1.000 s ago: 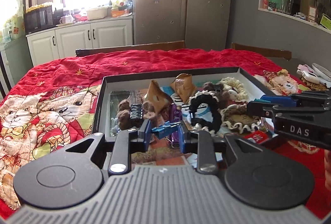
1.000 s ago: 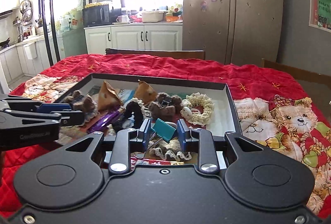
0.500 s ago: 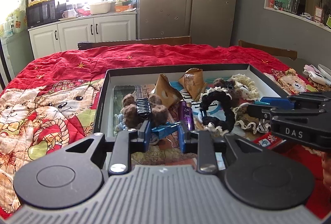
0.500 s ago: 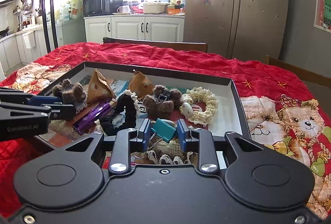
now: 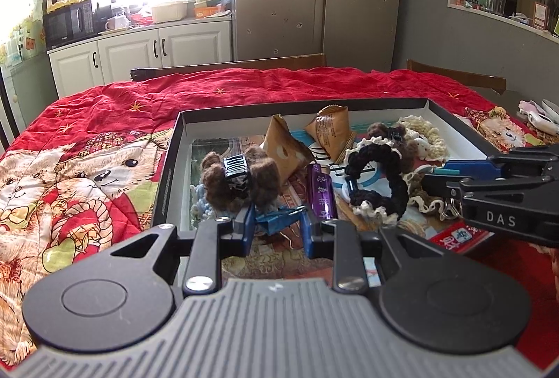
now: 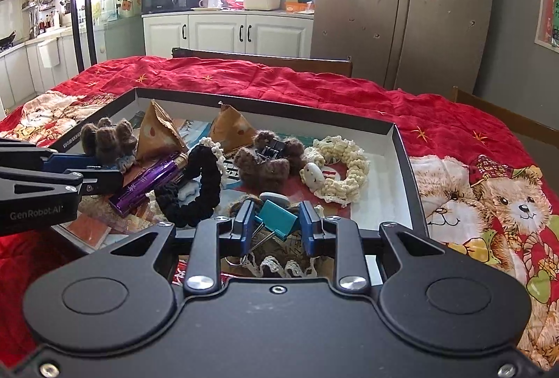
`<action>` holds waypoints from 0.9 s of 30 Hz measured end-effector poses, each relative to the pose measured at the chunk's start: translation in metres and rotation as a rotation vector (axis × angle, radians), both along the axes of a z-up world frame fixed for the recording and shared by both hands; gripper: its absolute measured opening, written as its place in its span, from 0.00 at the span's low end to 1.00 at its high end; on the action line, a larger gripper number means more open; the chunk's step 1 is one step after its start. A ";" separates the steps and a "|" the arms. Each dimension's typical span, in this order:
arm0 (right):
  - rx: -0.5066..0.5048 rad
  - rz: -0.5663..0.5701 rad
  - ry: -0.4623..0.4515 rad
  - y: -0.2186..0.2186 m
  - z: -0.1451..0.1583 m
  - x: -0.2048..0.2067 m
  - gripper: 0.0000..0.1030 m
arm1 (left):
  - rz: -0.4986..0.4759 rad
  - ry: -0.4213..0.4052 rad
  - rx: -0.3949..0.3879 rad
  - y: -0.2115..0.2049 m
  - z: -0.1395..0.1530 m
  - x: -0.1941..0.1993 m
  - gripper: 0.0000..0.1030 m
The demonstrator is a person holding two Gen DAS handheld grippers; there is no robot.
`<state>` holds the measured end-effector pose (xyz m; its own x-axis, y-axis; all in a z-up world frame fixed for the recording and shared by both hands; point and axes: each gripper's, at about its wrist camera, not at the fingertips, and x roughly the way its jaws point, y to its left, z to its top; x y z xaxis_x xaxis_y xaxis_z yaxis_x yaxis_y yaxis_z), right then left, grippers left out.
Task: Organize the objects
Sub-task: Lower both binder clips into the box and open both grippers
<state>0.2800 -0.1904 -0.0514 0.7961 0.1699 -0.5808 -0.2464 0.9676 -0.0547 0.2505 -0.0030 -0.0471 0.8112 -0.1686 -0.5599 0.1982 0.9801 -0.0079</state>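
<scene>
A shallow black tray (image 5: 167, 168) with white walls lies on the red quilt and holds hair accessories and small items. My left gripper (image 5: 276, 228) is shut on a dark blue binder clip (image 5: 279, 220) just over the tray's near edge. My right gripper (image 6: 276, 228) is shut on a teal binder clip (image 6: 279, 218), also above the near edge of the tray (image 6: 401, 165). Each gripper shows in the other's view: the right gripper (image 5: 440, 180) from the side at right, the left gripper (image 6: 108, 177) at left.
In the tray lie a brown fuzzy claw clip (image 5: 241, 175), a purple tube (image 5: 321, 196), a black scrunchie (image 5: 377, 182), a cream scrunchie (image 6: 346, 168) and two brown triangular packets (image 5: 330, 130). Wooden chair backs (image 6: 265, 58) stand beyond the table. A red packet (image 5: 454, 234) lies by the tray's near corner.
The right gripper has drifted slightly lower over the tray's near edge, teal clip still held. The left gripper has hardly moved and keeps its blue clip.
</scene>
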 end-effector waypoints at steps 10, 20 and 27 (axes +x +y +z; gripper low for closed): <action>-0.011 0.009 0.011 0.002 -0.001 0.002 0.26 | 0.001 0.000 0.009 -0.001 -0.002 0.002 0.30; -0.022 0.020 0.023 0.003 -0.002 0.004 0.26 | -0.002 -0.002 0.021 -0.002 -0.003 0.002 0.32; -0.039 0.028 0.027 0.005 -0.004 0.004 0.27 | -0.001 -0.002 0.023 -0.002 -0.003 0.001 0.34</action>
<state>0.2841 -0.1853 -0.0550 0.7756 0.1687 -0.6083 -0.2751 0.9576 -0.0852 0.2516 -0.0053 -0.0505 0.8125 -0.1560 -0.5618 0.1987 0.9799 0.0153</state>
